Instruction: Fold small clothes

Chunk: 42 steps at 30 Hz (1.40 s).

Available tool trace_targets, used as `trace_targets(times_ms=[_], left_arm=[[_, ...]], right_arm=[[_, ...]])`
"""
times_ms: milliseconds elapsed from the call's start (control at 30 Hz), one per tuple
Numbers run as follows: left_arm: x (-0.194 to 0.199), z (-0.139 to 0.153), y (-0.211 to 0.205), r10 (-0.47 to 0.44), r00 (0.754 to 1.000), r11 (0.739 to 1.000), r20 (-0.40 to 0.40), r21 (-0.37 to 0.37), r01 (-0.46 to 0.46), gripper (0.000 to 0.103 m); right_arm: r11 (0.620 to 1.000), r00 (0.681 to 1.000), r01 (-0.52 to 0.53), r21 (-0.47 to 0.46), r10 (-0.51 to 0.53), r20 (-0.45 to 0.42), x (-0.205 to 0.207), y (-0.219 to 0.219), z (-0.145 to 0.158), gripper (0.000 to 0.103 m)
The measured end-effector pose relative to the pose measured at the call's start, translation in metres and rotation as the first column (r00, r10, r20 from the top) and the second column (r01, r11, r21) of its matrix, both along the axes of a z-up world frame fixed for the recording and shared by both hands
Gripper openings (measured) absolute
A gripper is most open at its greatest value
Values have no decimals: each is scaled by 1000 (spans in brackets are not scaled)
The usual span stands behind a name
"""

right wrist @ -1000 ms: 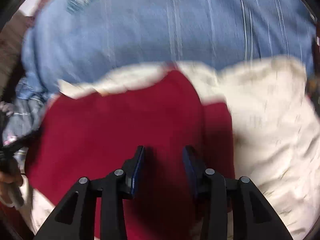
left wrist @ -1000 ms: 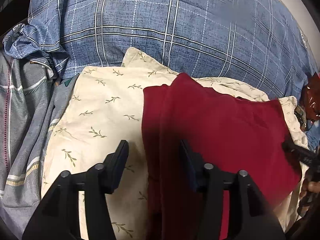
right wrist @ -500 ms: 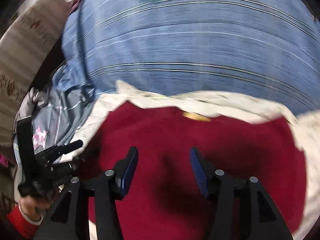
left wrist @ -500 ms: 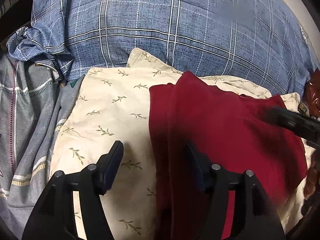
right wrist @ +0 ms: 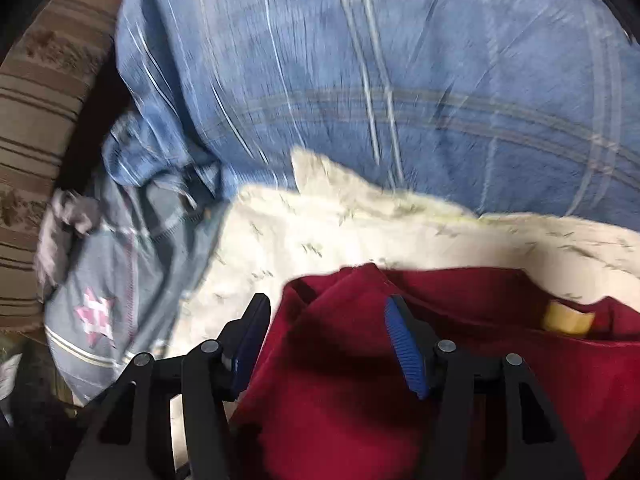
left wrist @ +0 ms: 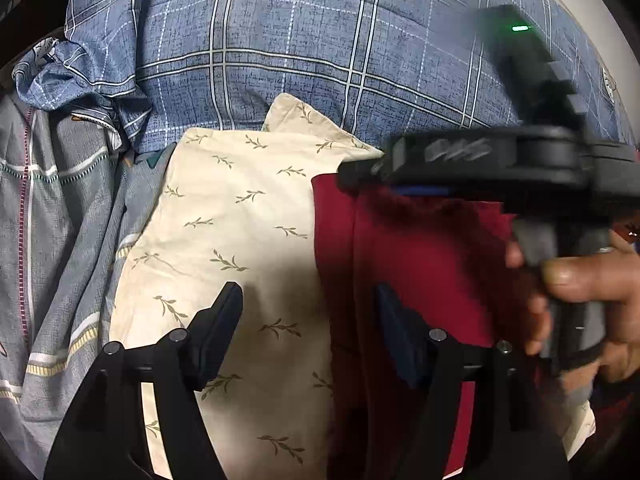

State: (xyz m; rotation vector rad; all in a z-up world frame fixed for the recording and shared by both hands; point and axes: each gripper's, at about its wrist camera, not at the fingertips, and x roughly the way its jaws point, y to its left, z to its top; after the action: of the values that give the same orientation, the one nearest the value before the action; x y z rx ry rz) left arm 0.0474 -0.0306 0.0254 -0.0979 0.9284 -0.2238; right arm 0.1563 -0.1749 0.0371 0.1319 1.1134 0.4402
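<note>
The red garment (left wrist: 420, 264) is lying on a cream leaf-print cloth (left wrist: 240, 216), itself on a blue plaid quilt (left wrist: 280, 40). Half a second back its far edge was lying flat; in the right wrist view a fold of it (right wrist: 344, 292) is now rising up between the right fingers (right wrist: 404, 348). The right gripper (right wrist: 324, 340) has swung across the garment from the side to its far left corner, and in the left wrist view it (left wrist: 452, 164) is now crossing above the left fingers (left wrist: 224, 320), a hand (left wrist: 588, 288) around its handle. Its jaws have just been closing, with red cloth between them, though the pads are not yet looking pressed on it. The left gripper (left wrist: 308, 320) is hardly shifting; its jaws have been opening and are standing spread, one finger over cream cloth, the other over the garment's left edge, pinching nothing. I judge that a fold is starting: the right side is taking the far corner while the left is waiting near the near edge.
</note>
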Motion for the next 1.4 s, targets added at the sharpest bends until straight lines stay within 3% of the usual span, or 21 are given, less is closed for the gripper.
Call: trace_targets(times_ms=[33,167,233,333,400,500,533,567,600,700,767,800,833,933,1133,1233,1267,1333,1400], left_arm=[[0,0,0,-2,1000,1000,2,4,2,67],[1,-1,1,-1,1000,1000,-5,-10,1,67],[2,-2,2,3,1000,1000,-9,-19,-4,67],[2,-4,0,2,1000,1000,-11,-8,-2,67],[3,-5,1,2,1000,1000,-14,-6,-2,67],[3,-5,4,5,1000,1000,-19,-20,-5,67],[3,-5,4,5,1000,1000,-17,-20,-5,67],[2,-5,3,5,1000,1000,-14,-18,-5,67],[2,-4,3,6,1000,1000,-11,-14,-6,67],[1,-6,2,11,1000,1000,-12,-5,-11,68],[1,-6,2,13,1000,1000,-13,-3,-13,69],[1,-6,2,14,1000,1000,-12,-1,-14,71],[2,-6,3,16,1000,1000,-12,1,-16,72],[4,-7,5,20,999,1000,-26,-10,-20,73],[5,-8,2,13,1000,1000,-28,5,-13,73],[5,-7,2,13,1000,1000,-28,2,-13,73],[5,-7,3,13,1000,1000,-28,0,-13,73],[4,-7,3,14,1000,1000,-28,-1,-14,73],[4,-7,3,15,1000,1000,-28,0,-15,73]], right_arm=[[1000,1000,-12,-14,12,10,1,2,-1,8],[1000,997,-28,0,28,68,2,10,6,0],[998,997,-38,49,35,62,7,16,6,0],[1000,998,-27,-4,28,56,14,27,-7,0],[1000,999,-4,29,2,48,11,22,-8,0],[994,998,21,106,-28,59,-7,0,11,12],[994,997,23,107,-31,67,-10,-3,15,26],[995,996,29,95,-37,80,-14,-8,22,47],[996,995,35,79,-42,86,-16,-9,24,55],[1000,998,20,24,-21,56,-11,-2,18,58],[999,999,21,-24,-20,32,-5,6,3,49],[999,1000,18,-50,-17,14,-1,10,-7,41],[998,1000,15,-62,-14,11,0,13,-13,25],[999,999,16,-52,-13,52,-2,12,-11,9],[998,999,23,-65,-20,47,4,15,-26,5],[999,998,43,17,-44,42,-3,4,-13,16],[997,998,56,53,-57,34,-7,-4,-6,35],[995,996,47,93,-53,69,-21,-14,7,58],[997,991,47,67,-55,123,-36,-20,16,58]])
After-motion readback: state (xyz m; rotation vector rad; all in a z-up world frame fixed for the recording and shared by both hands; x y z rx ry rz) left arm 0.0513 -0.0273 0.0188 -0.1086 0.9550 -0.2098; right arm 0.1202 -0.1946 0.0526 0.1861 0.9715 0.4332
